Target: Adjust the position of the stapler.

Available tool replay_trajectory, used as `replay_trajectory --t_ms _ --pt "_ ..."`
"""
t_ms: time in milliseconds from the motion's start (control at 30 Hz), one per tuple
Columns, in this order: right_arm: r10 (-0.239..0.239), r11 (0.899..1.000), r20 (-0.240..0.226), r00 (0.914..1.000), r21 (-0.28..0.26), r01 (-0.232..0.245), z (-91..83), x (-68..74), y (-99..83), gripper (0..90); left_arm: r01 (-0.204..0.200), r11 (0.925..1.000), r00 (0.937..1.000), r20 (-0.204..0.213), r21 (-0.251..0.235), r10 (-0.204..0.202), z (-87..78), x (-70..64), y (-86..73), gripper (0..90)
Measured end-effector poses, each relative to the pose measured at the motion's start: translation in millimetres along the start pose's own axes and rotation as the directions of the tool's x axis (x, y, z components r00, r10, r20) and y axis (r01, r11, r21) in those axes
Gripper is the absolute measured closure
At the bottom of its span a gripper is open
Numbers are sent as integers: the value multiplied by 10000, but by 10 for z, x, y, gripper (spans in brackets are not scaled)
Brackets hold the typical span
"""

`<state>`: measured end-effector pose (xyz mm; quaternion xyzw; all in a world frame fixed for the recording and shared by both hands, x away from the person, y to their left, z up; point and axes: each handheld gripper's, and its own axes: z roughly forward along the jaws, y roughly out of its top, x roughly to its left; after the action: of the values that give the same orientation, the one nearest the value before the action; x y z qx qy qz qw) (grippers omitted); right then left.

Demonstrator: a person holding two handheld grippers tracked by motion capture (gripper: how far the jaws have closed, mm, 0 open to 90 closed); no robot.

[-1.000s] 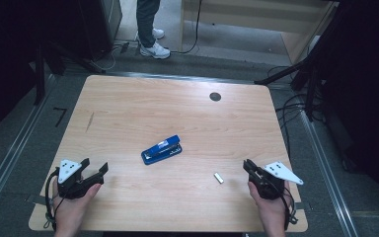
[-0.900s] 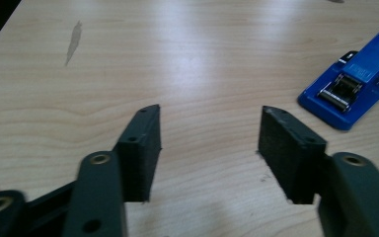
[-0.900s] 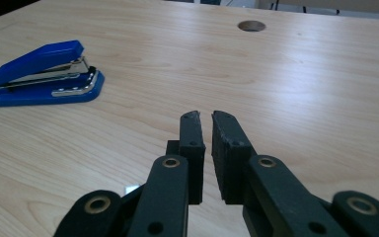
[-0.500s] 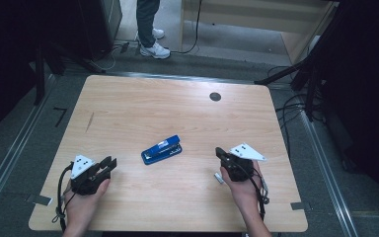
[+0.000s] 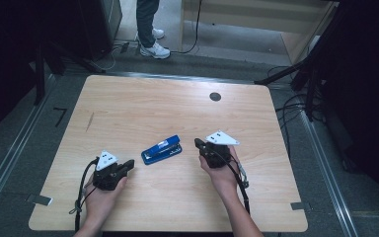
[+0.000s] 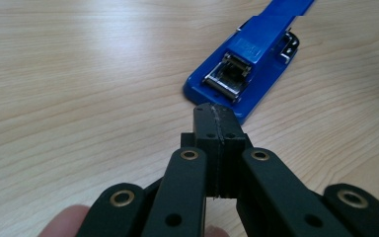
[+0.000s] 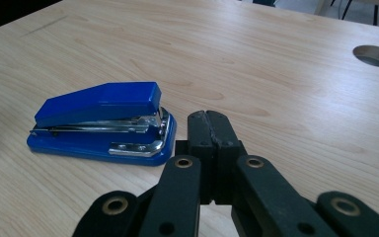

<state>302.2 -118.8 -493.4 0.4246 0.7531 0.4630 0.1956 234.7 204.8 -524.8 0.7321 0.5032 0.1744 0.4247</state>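
On the left side of the wooden table [image 5: 128, 106], the left gripper [image 5: 127, 167] is resting low in the person's hand, its jaws pressed together on nothing and pointing at the near end of the blue stapler [image 5: 162, 149]. Lying flat near the middle of the table, between the two tools, the stapler is showing a glossy blue plastic top, a blue base and a bright metal magazine and hinge piece. It is looking rigid and fairly light, probably smooth enough to slip, and its sprung top will likely be giving a little if squeezed from above; gripping across the two long sides of the base, near the middle, is looking like the safest hold. Just right of it, the right gripper [image 5: 198, 144] is hovering close to the stapler's far end, its jaws likewise clenched and empty.
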Motion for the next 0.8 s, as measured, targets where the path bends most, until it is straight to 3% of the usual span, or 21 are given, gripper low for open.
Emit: replay_trajectory --t_ms 133,233,267,333,433,467,600,667,700,733,767,800 --pt "-62 10000 -168 9998 36 63 98 57 42 900 -208 9997 9998 -4 106 208 30 -34 6 900" --pt "-335 9994 -660 9973 18 337 160 107 88 858 -216 9997 9997 -65 142 217 21 -14 6 900" --pt "-456 9989 -893 9950 34 461 195 130 116 783 -133 9998 9999 -51 113 134 14 -3 8 900" --pt "-530 9985 -1120 9923 38 537 217 137 133 735 -100 9999 9998 -146 81 101 -4 24 12 900" --pt "-796 9963 -1681 9826 178 838 287 169 172 597 56 10000 9998 -202 -5 -57 -32 76 8 900" --pt "-1077 9926 -1908 9757 351 1164 344 184 187 520 86 10000 9997 -231 -33 -86 -45 98 6 900" --pt "-1347 9884 -2107 9682 399 1462 408 188 202 461 211 9996 9989 -407 -184 -219 -126 194 -8 900" --pt "-1283 9898 -2161 9679 325 1385 439 171 213 482 406 9988 9980 -474 -269 -418 -162 248 -26 900" --pt "-1119 9930 -2128 9707 139 1175 442 152 216 545 444 9987 9978 -481 -237 -455 -170 259 -32 900" --pt "-777 9969 -2056 9756 -71 779 448 111 222 682 492 9985 9977 -451 -246 -502 -173 264 -40 900" --pt "-777 9969 -2056 9756 -71 779 448 111 222 682 479 9986 9980 -400 -222 -487 -170 261 -47 900" --pt "-563 9983 -1674 9843 36 577 481 80 240 800 467 9987 9983 -346 -206 -474 -163 246 -51 900"
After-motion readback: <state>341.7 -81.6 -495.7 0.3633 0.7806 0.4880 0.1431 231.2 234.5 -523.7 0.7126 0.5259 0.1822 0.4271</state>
